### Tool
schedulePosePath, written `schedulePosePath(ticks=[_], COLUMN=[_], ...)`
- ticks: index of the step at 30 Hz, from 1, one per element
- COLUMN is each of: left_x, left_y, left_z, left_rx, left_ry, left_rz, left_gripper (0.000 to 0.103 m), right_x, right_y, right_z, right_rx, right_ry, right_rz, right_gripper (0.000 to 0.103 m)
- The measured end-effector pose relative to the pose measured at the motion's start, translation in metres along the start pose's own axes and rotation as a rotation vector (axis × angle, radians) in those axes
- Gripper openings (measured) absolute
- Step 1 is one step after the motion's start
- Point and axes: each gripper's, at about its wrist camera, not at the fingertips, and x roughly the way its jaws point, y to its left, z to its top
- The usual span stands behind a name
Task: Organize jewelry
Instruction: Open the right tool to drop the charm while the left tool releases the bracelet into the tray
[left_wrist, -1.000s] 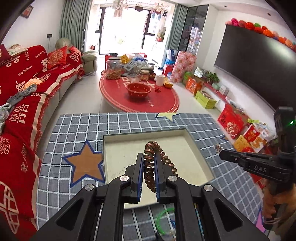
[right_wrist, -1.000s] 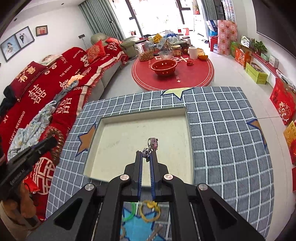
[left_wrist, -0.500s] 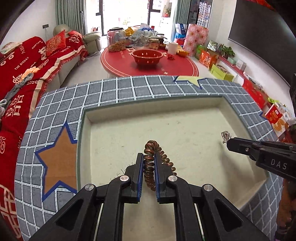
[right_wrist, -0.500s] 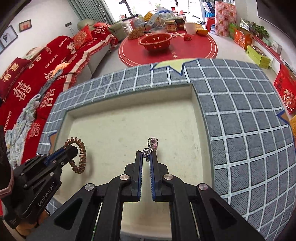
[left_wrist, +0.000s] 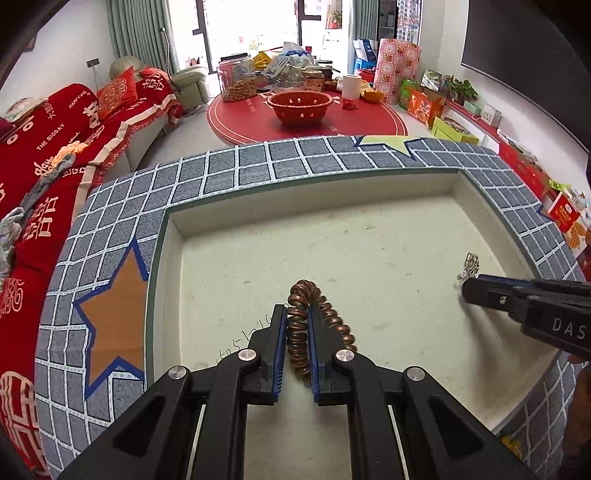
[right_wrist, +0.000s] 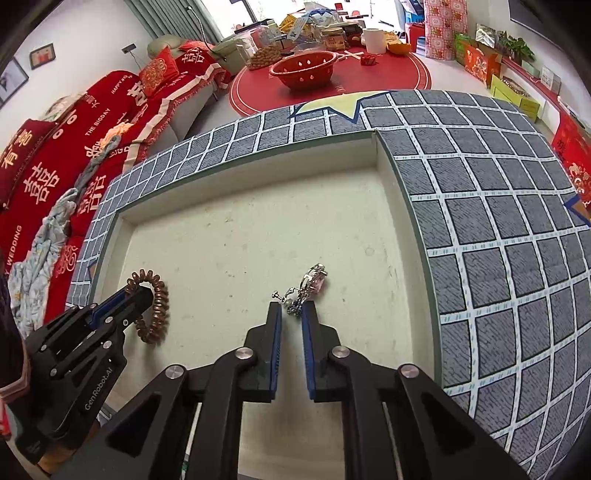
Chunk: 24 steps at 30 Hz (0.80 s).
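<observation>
Your left tool (left_wrist: 297, 325), marked "GenRobot.AI", is closed on the brown coil bracelet (left_wrist: 301, 317), low over the near left floor of the cream tray (right_wrist: 258, 181). Your right tool (right_wrist: 291, 314), marked "DAS", has just been opening; the silver jewelry piece (right_wrist: 308, 286) sits at its tips, pads apart. The tray floor beyond is free up to the far wall. The far sofa cover (right_wrist: 74, 147) reads "THE BIGDAY".

Left gripper (left_wrist: 297, 325) clamped, right gripper (right_wrist: 291, 314) parting.
</observation>
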Motion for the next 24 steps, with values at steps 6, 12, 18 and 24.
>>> schedulePosePath(ticks=[6,12,18,24], left_x=[-0.01,-0.018,-0.043,-0.075], left_y=[0.001,0.008,0.009,0.008], left_z=[0.006,0.012,0.012,0.007], left_rx=[0.002,-0.023,-0.02,-0.009], left_ry=[-0.021,-0.035,-0.117,-0.164], left_rz=[0.003,-0.002,0.007,0.019], left_gripper=[0.024,0.025,0.103,0.103], right_x=[-0.012,-0.04,-0.06,-0.081], right_y=[0.002,-0.003,-0.003,-0.006], right_z=[0.0,0.005,0.0,-0.013], right_rx=[0.018,0.089,0.132,0.184], right_ry=[-0.024,-0.076,-0.113,-0.145], right_rz=[0.037,0.109,0.152,0.207], right_gripper=[0.043,0.048,0.05,0.071])
